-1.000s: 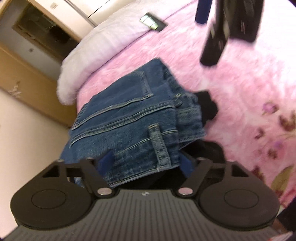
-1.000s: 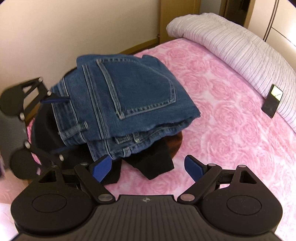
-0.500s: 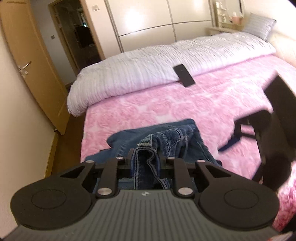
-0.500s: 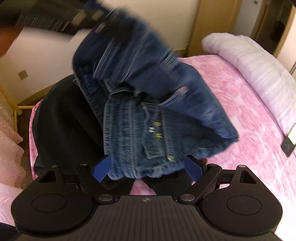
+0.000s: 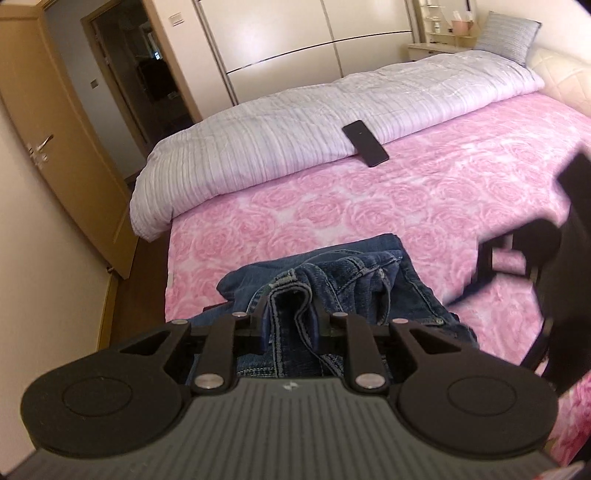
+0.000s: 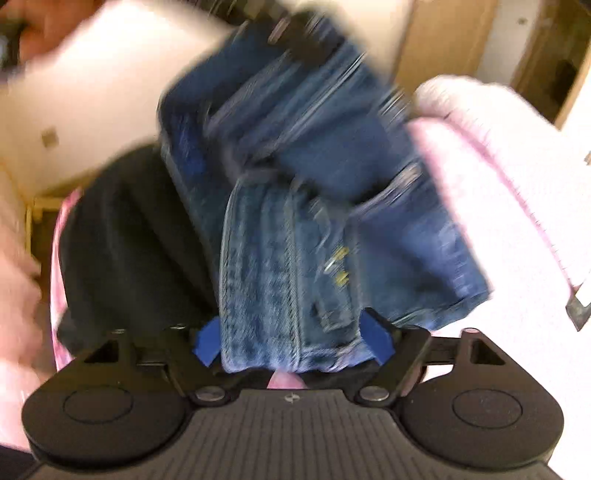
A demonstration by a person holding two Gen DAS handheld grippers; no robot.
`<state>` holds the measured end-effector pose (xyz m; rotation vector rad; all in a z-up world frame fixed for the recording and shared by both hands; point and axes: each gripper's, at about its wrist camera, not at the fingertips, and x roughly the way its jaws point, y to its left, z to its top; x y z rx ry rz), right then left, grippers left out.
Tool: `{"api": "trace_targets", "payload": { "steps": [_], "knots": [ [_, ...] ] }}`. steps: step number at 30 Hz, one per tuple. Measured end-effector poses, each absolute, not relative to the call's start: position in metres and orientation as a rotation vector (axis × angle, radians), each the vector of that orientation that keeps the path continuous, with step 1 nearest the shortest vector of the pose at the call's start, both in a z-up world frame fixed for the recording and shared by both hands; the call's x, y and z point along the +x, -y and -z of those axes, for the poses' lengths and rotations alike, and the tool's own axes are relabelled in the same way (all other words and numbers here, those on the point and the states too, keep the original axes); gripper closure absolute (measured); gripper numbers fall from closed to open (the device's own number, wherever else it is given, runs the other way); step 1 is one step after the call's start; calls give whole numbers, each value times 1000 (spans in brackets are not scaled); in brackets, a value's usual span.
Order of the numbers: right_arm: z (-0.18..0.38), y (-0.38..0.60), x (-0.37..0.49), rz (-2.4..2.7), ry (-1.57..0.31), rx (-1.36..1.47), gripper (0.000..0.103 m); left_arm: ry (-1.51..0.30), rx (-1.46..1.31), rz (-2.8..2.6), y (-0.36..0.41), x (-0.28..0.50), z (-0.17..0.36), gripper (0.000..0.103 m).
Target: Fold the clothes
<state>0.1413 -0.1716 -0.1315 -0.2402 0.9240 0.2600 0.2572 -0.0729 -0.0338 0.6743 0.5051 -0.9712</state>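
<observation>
A pair of blue jeans point(image 5: 369, 280) hangs lifted over the pink rose bedspread point(image 5: 406, 192). My left gripper point(image 5: 290, 325) is shut on a folded bunch of its seamed edge. In the blurred right wrist view the jeans point(image 6: 295, 221) hang from the left gripper point(image 6: 295, 33) at the top. Their lower waistband end sits in my right gripper point(image 6: 291, 338), with the blue pads point(image 6: 207, 341) against both sides of the bunched denim. From the left wrist view the right gripper point(image 5: 554, 266) is a dark blur at the right.
A black garment point(image 6: 129, 240) lies on the bed under and left of the jeans. A dark phone point(image 5: 365, 144) rests against the white quilt point(image 5: 295, 140) at the bed's far side. A wooden door point(image 5: 55, 166) and wall stand left of the bed.
My left gripper closed on the jeans' edge and lifted it off the pile. The jeans opened out from their fold and their lower end came between the right pads, which drew slightly closer.
</observation>
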Motion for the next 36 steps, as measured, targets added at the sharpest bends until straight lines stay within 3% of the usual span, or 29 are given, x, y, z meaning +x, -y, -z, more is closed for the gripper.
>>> {"api": "trace_targets", "payload": {
  "steps": [6,13,20,23,25,27,29,36],
  "knots": [
    [108,184,136,-350,-749,-434,13,-489,666,1010,60,243,36,85],
    [72,188,140,-593,-721,-481,13,-498,616,984,51,234,37,84],
    [106,184,155,-571,-691,-856,19,-491,598,983,48,215,40,82],
    [113,183,165,-635,-680,-889,38,-505,567,948,44,205,43,73],
    [116,182,170,-670,-677,-904,63,-522,531,908,40,198,45,60],
    [113,184,171,-671,-669,-892,84,-555,456,844,29,186,48,55],
    [109,189,170,-668,-665,-871,86,-623,342,764,17,174,56,42],
    [58,210,181,-530,-629,-656,91,-869,-20,594,8,148,104,35]
  ]
}}
